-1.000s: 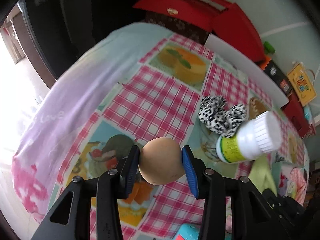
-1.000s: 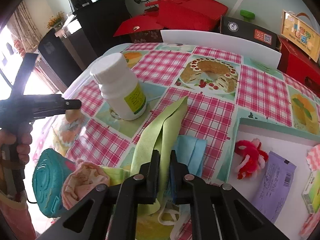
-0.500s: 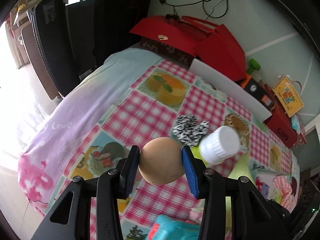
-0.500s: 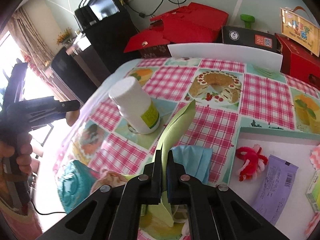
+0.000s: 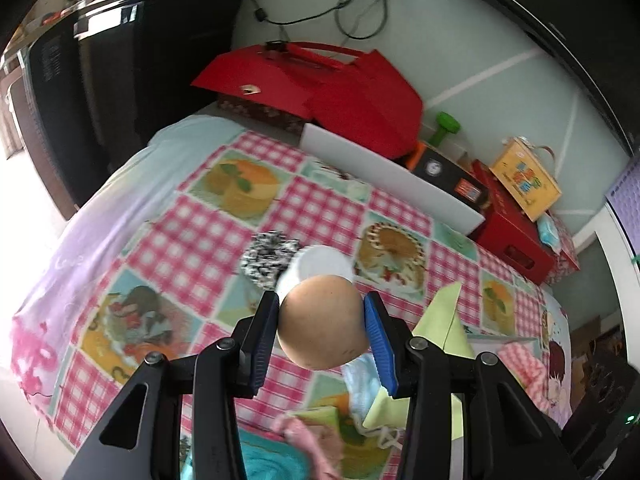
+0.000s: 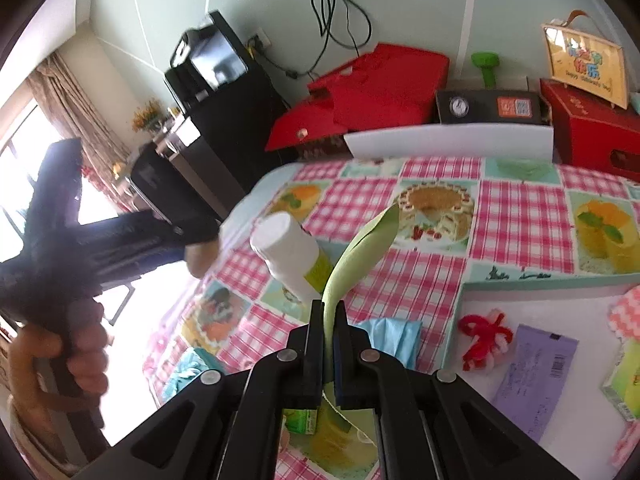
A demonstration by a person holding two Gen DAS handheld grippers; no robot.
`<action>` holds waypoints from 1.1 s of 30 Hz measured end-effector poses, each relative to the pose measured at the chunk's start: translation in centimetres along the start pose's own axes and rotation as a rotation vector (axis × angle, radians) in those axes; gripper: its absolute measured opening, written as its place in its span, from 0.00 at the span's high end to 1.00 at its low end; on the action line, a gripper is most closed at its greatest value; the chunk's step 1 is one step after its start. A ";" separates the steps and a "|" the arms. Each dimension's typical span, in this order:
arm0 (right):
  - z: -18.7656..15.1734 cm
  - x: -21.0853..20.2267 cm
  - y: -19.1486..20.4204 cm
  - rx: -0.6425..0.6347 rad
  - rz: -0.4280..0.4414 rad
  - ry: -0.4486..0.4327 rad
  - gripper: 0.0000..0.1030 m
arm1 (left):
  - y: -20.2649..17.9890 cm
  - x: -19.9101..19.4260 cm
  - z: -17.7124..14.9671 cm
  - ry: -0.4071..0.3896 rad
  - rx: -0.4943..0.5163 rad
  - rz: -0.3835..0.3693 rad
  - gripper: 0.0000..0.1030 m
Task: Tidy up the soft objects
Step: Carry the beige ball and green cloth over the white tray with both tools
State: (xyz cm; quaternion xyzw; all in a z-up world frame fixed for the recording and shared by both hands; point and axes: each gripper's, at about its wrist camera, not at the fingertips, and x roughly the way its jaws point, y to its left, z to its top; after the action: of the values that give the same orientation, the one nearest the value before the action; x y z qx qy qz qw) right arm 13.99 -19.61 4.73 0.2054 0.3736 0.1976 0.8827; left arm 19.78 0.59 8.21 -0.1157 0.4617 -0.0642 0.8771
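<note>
Both grippers have risen since a second ago: the checked tablecloth (image 5: 192, 240) now lies further below, more of the wall and red boxes (image 5: 360, 96) shows, and the green cloth strip (image 6: 360, 248) has been lifted so its free end stands up off the table.

Largest of the containers, the shallow white tray (image 6: 560, 300) with a teal rim sits at the right of the table and holds a red fuzzy ornament (image 6: 482, 338), a purple packet (image 6: 532, 364), a green-and-yellow packet at its right edge and a pink-and-white checked cloth in its far corner. The white bottle (image 6: 286, 252) with a yellow-green label leans on the tablecloth, its lid on; beside it lies a black-and-white scrunchie (image 5: 264, 256).

The left gripper (image 5: 322, 326) is clamped on a tan egg-shaped ball (image 5: 322, 328), held above the table. The right gripper (image 6: 329, 322) is pinched tight on the green strip, with a light blue cloth (image 6: 392, 332) lying just beyond it.
</note>
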 end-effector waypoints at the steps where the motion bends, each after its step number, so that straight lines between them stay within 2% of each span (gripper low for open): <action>1: 0.2 -0.6 -0.1 0.002 0.003 -0.016 0.97 | -0.4 0.0 -0.1 0.000 0.007 -0.004 0.56; 8: 1.1 -5.5 -1.0 0.022 -0.030 -0.136 0.97 | -3.5 -0.3 -0.1 -0.011 0.060 -0.032 0.56; 16: 1.2 -11.3 -4.3 0.089 -0.138 -0.267 0.97 | -8.3 -0.2 -0.4 -0.014 0.149 -0.094 0.56; 22: 0.6 -16.1 -7.6 0.166 -0.224 -0.357 0.97 | -12.0 0.5 -2.0 0.001 0.243 -0.131 0.56; 27: -0.3 -18.9 -9.9 0.225 -0.279 -0.395 0.97 | -14.7 1.8 -3.5 0.045 0.306 -0.158 0.56; 33: -1.2 -20.8 -12.1 0.290 -0.323 -0.414 0.97 | -17.1 2.7 -5.3 0.076 0.370 -0.154 0.56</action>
State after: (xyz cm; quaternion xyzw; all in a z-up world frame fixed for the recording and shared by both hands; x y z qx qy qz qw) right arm 2.08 -39.89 9.84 0.3033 0.2379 -0.0469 0.9215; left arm 16.84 -17.23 7.65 0.0152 0.4647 -0.2191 0.8578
